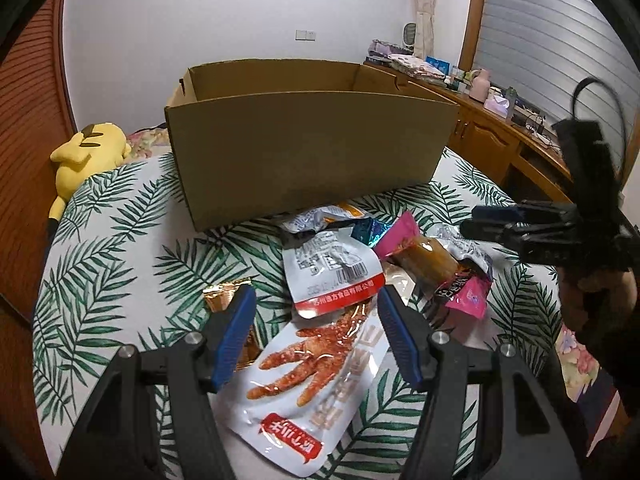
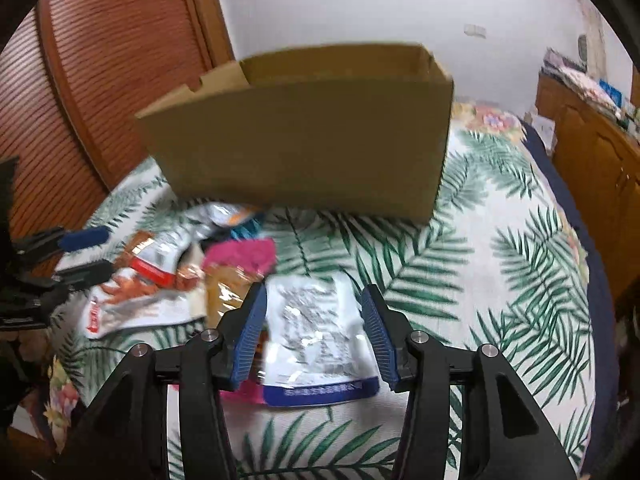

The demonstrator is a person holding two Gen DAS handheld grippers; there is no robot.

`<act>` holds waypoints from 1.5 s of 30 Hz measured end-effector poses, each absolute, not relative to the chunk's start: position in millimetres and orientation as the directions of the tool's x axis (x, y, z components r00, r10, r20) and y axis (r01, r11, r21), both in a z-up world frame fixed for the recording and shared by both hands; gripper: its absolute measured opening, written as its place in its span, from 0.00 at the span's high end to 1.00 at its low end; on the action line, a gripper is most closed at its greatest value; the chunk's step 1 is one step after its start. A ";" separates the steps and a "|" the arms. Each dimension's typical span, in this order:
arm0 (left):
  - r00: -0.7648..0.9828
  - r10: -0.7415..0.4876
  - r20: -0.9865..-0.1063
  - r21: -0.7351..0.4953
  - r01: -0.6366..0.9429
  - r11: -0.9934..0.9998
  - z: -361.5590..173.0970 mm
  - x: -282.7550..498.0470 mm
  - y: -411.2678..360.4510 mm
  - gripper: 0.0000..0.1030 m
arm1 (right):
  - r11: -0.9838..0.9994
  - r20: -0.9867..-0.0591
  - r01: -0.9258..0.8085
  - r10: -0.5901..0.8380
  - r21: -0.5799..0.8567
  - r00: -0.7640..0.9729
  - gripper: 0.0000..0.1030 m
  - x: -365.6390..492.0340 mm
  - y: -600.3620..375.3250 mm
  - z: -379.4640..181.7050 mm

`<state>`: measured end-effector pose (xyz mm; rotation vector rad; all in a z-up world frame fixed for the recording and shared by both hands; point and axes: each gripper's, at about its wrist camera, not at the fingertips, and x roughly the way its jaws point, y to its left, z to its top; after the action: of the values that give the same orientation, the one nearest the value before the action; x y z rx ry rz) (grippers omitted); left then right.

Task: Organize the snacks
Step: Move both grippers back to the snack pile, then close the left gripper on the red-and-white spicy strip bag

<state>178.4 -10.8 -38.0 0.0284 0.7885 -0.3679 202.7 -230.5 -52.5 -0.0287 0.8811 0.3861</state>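
Observation:
An open cardboard box (image 1: 308,152) stands on the leaf-print bed; it also shows in the right wrist view (image 2: 308,140). A pile of snack packets lies in front of it. My left gripper (image 1: 316,304) is open above a white chicken-feet packet (image 1: 304,384), with a silver red-edged packet (image 1: 332,272) just ahead. My right gripper (image 2: 314,300) is open over a silver packet with a blue edge (image 2: 320,344). It also shows in the left wrist view (image 1: 480,224), right of a brown and pink packet (image 1: 432,264). My left gripper shows at the left in the right wrist view (image 2: 86,252).
A yellow plush toy (image 1: 86,152) lies at the bed's far left. A wooden sideboard (image 1: 504,132) with clutter stands to the right. A wooden slatted door (image 2: 104,72) is on the left. The bedspread (image 2: 500,280) stretches to the right of the packets.

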 end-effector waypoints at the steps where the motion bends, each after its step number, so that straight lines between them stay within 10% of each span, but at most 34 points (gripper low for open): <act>1: 0.644 -0.315 -0.698 -0.115 0.332 0.936 -38.7 178.5 -11.2 0.38 | 0.931 -0.762 -0.339 0.316 0.135 0.566 0.51 204.1 -231.3 -56.6; 45: 0.488 -0.296 -0.821 -0.209 0.226 0.951 -72.3 259.0 -34.4 0.31 | 0.927 -0.788 -0.372 0.257 0.037 0.560 0.37 205.8 -213.3 -80.7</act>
<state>259.0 -34.4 -72.3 -0.0758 1.0126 -0.3181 205.8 -213.3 -80.7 -0.1393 0.9035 0.3720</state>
